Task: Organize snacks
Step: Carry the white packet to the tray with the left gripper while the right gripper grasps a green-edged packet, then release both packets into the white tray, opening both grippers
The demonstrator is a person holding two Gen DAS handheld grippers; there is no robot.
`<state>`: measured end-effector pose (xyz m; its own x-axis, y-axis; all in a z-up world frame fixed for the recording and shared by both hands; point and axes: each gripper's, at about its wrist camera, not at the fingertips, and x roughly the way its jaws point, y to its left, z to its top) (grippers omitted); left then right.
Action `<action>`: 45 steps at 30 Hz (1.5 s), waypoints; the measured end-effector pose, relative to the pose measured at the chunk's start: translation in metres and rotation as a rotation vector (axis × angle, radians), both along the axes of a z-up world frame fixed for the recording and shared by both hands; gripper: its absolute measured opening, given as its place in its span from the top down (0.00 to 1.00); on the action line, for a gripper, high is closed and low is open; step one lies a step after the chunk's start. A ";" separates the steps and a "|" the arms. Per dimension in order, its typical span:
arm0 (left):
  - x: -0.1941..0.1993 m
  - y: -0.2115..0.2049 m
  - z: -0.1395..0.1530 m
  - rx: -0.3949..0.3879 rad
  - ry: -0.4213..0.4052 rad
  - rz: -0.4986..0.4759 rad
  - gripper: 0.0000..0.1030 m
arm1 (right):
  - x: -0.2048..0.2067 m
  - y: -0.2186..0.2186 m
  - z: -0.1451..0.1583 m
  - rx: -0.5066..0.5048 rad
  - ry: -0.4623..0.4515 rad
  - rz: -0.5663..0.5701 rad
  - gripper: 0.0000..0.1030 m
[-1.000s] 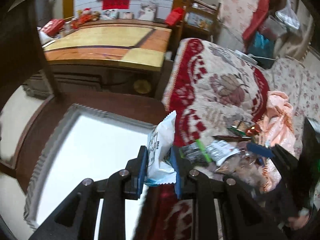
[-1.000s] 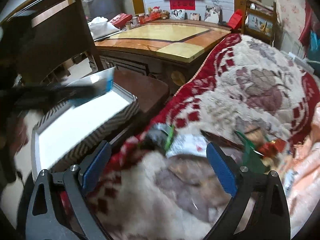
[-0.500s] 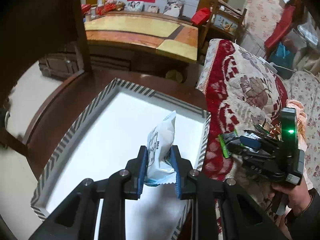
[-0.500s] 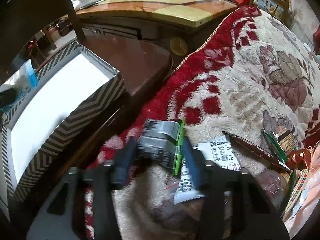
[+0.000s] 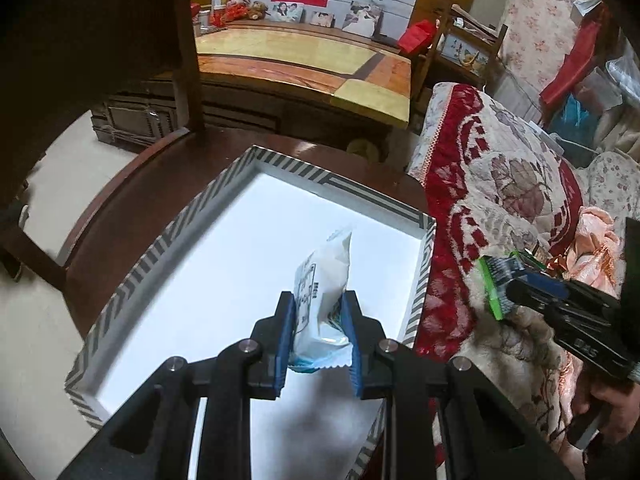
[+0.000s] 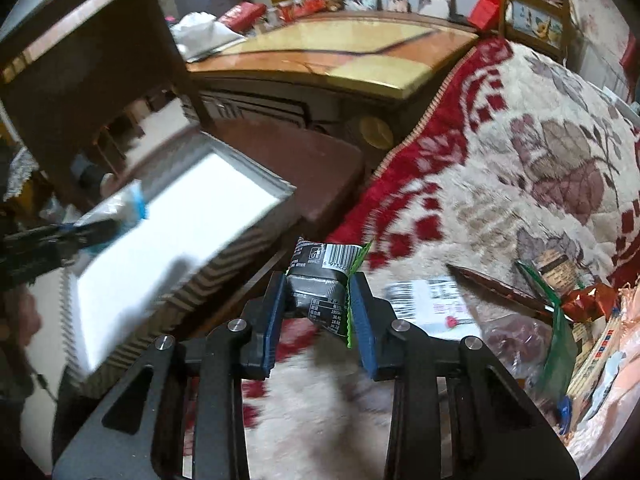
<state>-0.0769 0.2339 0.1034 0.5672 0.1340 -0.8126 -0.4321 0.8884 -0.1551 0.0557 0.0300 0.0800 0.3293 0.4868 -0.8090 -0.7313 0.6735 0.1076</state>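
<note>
My left gripper (image 5: 318,312) is shut on a white and blue snack packet (image 5: 322,292) and holds it over the white inside of a striped box (image 5: 168,240) on a dark wooden table. My right gripper (image 6: 318,292) is shut on a black and green snack packet (image 6: 320,280) above the red and cream blanket (image 6: 500,184), right of the box (image 6: 224,248). It also shows in the left wrist view (image 5: 520,284) with its packet (image 5: 498,280). Several more snack packets (image 6: 520,304) lie on the blanket at the right.
A dark chair back (image 5: 100,40) stands left of the box. A wooden cabinet with a yellow and orange top (image 5: 312,64) stands behind. The blanket-covered sofa (image 5: 520,184) fills the right side. A white packet (image 6: 432,300) lies just right of my right gripper.
My left gripper has carried the white packet from the blanket's edge to over the box. My right gripper went from open to shut on the black and green packet and lifted it.
</note>
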 end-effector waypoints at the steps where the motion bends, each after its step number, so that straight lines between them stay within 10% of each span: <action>1: -0.003 0.000 0.001 0.008 0.001 0.003 0.75 | -0.005 0.002 0.004 0.008 -0.002 0.011 0.70; 22: -0.055 0.030 -0.017 -0.027 0.045 0.106 0.75 | -0.097 0.103 0.005 0.001 0.018 0.267 0.70; 45: -0.050 0.037 -0.039 -0.030 0.095 0.136 0.75 | -0.098 0.130 -0.028 -0.057 0.073 0.270 0.70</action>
